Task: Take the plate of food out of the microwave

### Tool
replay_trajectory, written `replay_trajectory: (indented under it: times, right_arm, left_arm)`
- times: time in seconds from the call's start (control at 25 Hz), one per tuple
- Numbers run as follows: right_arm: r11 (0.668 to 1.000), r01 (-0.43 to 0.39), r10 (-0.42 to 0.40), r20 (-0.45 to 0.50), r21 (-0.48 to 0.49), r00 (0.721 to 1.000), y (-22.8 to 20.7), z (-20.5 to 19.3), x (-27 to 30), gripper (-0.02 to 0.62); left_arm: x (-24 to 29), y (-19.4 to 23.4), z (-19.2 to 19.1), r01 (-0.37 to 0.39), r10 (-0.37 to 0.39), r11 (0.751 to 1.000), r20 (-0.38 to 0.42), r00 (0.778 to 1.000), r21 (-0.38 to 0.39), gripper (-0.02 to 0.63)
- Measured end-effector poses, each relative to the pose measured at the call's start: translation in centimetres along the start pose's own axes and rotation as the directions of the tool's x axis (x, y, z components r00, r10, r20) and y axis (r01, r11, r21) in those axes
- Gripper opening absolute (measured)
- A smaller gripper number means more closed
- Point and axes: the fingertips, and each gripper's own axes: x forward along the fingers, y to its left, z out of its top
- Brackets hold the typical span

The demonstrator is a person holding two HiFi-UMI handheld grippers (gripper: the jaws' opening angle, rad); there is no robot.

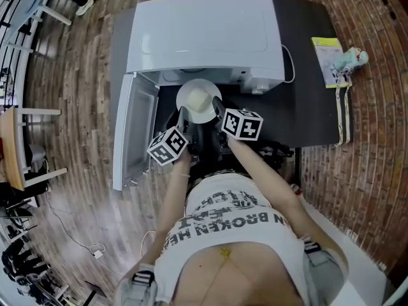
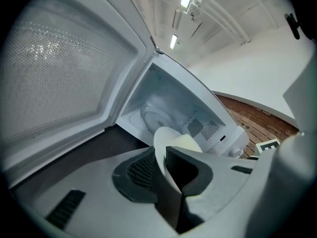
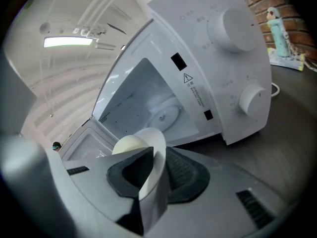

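The white microwave (image 1: 203, 37) stands on a dark table (image 1: 312, 107) with its door (image 1: 131, 132) swung open to the left. A white plate (image 1: 199, 101) carrying a pale mound of food (image 1: 196, 99) hangs just in front of the open cavity. My left gripper (image 1: 183, 116) is shut on the plate's left rim and my right gripper (image 1: 220, 113) on its right rim. In the left gripper view the plate (image 2: 162, 150) stands edge-on between the dark pads (image 2: 142, 168), the food (image 2: 186, 144) behind it. In the right gripper view the plate (image 3: 154, 155) is pinched the same way, beside the food (image 3: 129, 145).
The glass turntable (image 2: 154, 119) lies bare inside the cavity. Two control knobs (image 3: 233, 29) sit on the microwave's front panel. A yellow-green booklet (image 1: 328, 59) and a small figurine (image 1: 352, 58) lie at the table's right end. Brick-patterned floor surrounds the table.
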Motion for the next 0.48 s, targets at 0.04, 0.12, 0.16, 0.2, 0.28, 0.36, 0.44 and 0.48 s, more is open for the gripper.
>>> replay_trajectory:
  times: [0.04,0.12,0.16,0.2,0.28,0.36,0.44,0.48]
  right_arm:
    - [1.0,0.005,-0.005,0.004,0.004,1.0,0.3,-0.3,-0.1,0.074]
    - [1.0,0.016,-0.016,0.012,0.013,1.0,0.7,-0.7,-0.2,0.074]
    - [1.0,0.021,-0.021,0.017,0.017,1.0,1.0,-1.0,-0.3,0.074]
    - [0.999,0.025,-0.026,0.023,0.021,0.999,1.3,-1.2,-0.4,0.074]
    - [0.999,0.037,-0.038,0.038,0.032,0.999,1.8,-1.7,-0.6,0.074]
    - [0.998,0.051,-0.053,0.051,0.04,0.997,2.1,-2.1,-1.0,0.074]
    - [0.997,0.063,-0.066,0.062,0.047,0.996,2.3,-2.5,-1.3,0.074]
    - [0.996,0.068,-0.071,0.068,0.051,0.995,2.4,-2.7,-1.5,0.074]
  left_arm:
    - [-0.3,0.2,0.1,0.005,-0.005,1.0,-0.004,1.0,0.002,0.072]
    - [-0.9,0.6,0.1,0.017,-0.017,1.0,-0.013,1.0,0.004,0.072]
    - [-1.1,0.8,0.1,0.023,-0.023,1.0,-0.019,1.0,0.007,0.072]
    - [-1.4,1.0,0.1,0.029,-0.029,1.0,-0.024,0.999,0.012,0.072]
    - [-1.8,1.3,0.3,0.042,-0.041,0.999,-0.032,0.999,0.022,0.072]
    - [-2.1,1.5,0.4,0.055,-0.054,0.998,-0.037,0.998,0.028,0.072]
    - [-2.3,1.6,0.4,0.071,-0.07,0.997,-0.043,0.997,0.029,0.072]
    - [-2.5,1.6,0.3,0.077,-0.075,0.997,-0.048,0.996,0.032,0.072]
